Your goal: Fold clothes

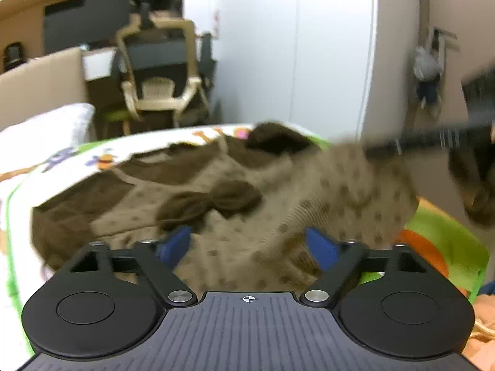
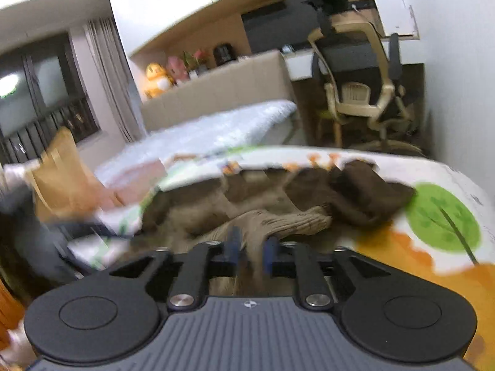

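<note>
The left gripper [image 1: 247,245], fingers [image 1: 174,244] spread wide, hovers over a brown dotted sweater [image 1: 216,191] on the printed bedsheet [image 1: 62,160].

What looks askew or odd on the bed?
The brown sweater lies rumpled rather than flat: a dark sleeve is flopped across its front, and the right hand-held gripper pinches a bunched fold. The left hand-held gripper is open over it.

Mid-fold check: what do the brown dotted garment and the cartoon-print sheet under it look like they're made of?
Brown dotted garment: seemingly a soft knit, matte; ribbed lines show on the lifted fold, and it bunches thickly between the right gripper fingers. Motion blur leaves the fibre open.
Cartoon-print sheet: thin smooth woven fabric, probably cotton or polyester, lying flat with printed colours and no visible pile.
</note>
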`<state>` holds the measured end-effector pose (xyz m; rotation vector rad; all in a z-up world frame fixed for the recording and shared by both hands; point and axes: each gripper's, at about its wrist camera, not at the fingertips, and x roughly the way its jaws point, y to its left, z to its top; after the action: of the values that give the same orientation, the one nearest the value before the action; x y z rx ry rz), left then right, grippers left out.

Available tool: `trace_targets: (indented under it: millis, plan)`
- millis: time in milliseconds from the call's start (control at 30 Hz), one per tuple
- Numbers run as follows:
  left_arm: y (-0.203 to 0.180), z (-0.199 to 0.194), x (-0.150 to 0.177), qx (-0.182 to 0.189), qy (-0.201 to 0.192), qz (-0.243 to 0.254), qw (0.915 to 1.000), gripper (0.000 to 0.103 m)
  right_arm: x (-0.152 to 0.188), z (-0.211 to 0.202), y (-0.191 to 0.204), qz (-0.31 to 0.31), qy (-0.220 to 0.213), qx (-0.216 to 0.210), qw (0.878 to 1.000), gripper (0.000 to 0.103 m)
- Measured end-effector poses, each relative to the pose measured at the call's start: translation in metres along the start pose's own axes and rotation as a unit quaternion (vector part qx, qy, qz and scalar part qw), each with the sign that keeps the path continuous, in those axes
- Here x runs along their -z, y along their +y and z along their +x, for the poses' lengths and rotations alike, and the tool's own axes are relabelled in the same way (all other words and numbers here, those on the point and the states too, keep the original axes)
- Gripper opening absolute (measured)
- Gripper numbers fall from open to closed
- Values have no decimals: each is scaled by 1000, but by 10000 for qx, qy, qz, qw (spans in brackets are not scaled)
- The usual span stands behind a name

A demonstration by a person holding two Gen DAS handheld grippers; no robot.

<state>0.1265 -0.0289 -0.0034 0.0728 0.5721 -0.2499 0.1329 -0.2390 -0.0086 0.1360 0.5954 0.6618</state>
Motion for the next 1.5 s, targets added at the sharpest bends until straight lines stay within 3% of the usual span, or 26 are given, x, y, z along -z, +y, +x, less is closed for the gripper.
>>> trace_targets:
  millis: [33, 67, 200, 300, 333, 367, 433, 467, 600, 667, 733, 900, 1067, 1133, 1233, 1367, 1500]
  plan:
    - [5, -7, 3, -49, 3, -70, 10000, 90, 11, 0, -4, 19, 106, 118, 9999, 57]
    - [9, -13, 8, -113, 58, -153, 9998, 90, 22, 1, -8, 38, 212, 236, 9995, 67]
    - [29, -31, 32, -389, 321, -550, 9972, 92, 60, 9, -28, 289, 590, 647, 9957, 69]
    - [50, -43, 48, -595, 406, -1001, 9924, 93, 74, 10, -37, 570, 519, 595, 9952, 71]
    - [57, -48, 53, -645, 422, -1167, 9902, 93, 73, 11, -33, 547, 547, 496, 9958, 67]
    - [64, -51, 56, -681, 437, -1332, 9878, 93, 72, 13, -26, 504, 617, 351, 9962, 43]
    - [77, -56, 60, -740, 448, -1627, 9829, 93, 66, 16, -9, 424, 748, -89, 9963, 13]
    - [80, -60, 61, -759, 434, -1713, 9813, 93, 60, 12, 3, 326, 709, -262, 9966, 10]
    - [89, -75, 60, -842, 311, -1905, 9776, 94, 33, -29, 29, 255, -68, -544, 9982, 8]
    - [91, -89, 56, -959, 186, -1963, 9757, 94, 23, -52, 29, 253, -484, -483, 9973, 7]
    - [92, -111, 50, -1009, -54, -2044, 9737, 95, 23, -65, 23, 259, -599, -307, 9974, 7]
    - [91, -147, 46, -957, -369, -2032, 9738, 99, 56, -57, -11, 751, 30, 449, 9962, 8]
    - [102, -119, 68, -879, 368, -2431, 9653, 98, 88, -57, -35, 956, 449, 1136, 9879, 8]
    - [104, -106, 77, -822, 585, -2560, 9614, 98, 89, -63, -42, 1052, 329, 1147, 9873, 14]
    - [101, -92, 85, -808, 761, -2599, 9592, 98, 86, -62, -46, 1156, 162, 1071, 9874, 55]
    - [94, -92, 87, -1022, 713, -2545, 9590, 97, 90, -41, -44, 1127, 394, 957, 9882, 57]
    - [85, -101, 80, -1216, 416, -2250, 9659, 89, 98, -26, -22, 693, 530, 892, 9922, 56]
